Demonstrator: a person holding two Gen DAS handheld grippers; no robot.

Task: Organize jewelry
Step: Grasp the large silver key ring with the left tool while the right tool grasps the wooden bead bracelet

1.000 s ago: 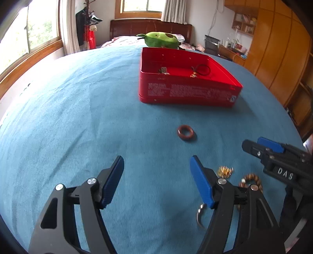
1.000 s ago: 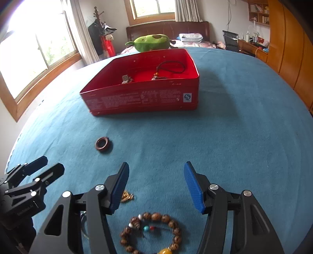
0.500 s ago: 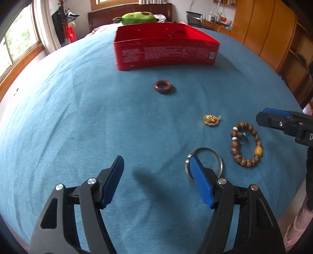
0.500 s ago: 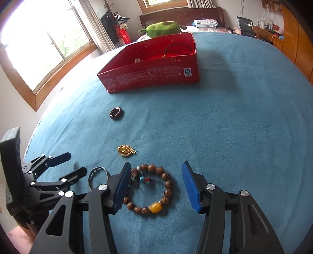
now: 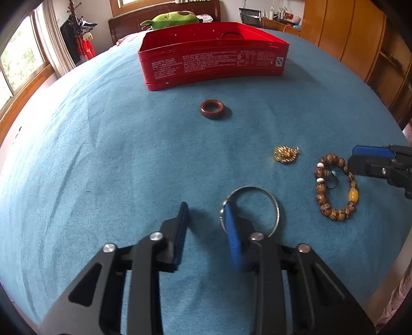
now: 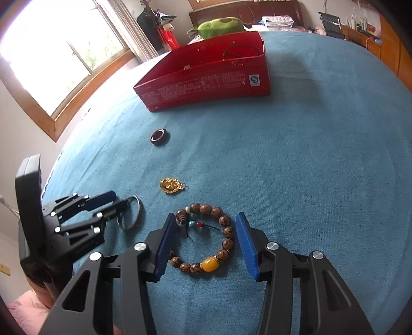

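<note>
A silver bangle (image 5: 277, 210) lies on the blue cloth. My left gripper (image 5: 205, 207) is low over it and its jaws are closing. Its right finger (image 5: 230, 226) rests at the bangle's left rim, and a gap still shows between the pads. From the right wrist view, the left gripper (image 6: 121, 199) has one finger reaching inside the bangle (image 6: 139, 212). My right gripper (image 6: 206, 216) straddles a wooden bead bracelet (image 6: 209, 264) with an amber bead. Its jaws are closing too, with space left at the right pad. The bracelet (image 5: 354, 194) also shows beside the right gripper (image 5: 370, 159).
A red tin (image 5: 213, 64) stands at the far side with a dark cord inside. A brown ring (image 5: 203, 109) and a gold pendant (image 5: 284, 154) lie loose on the cloth between tin and grippers. A green plush (image 5: 175, 19) sits behind the tin. The table edge is near right.
My left gripper has dropped toward the bangle and its jaws have narrowed sharply. The right gripper has drawn back over the bead bracelet and its jaws have closed in somewhat.
</note>
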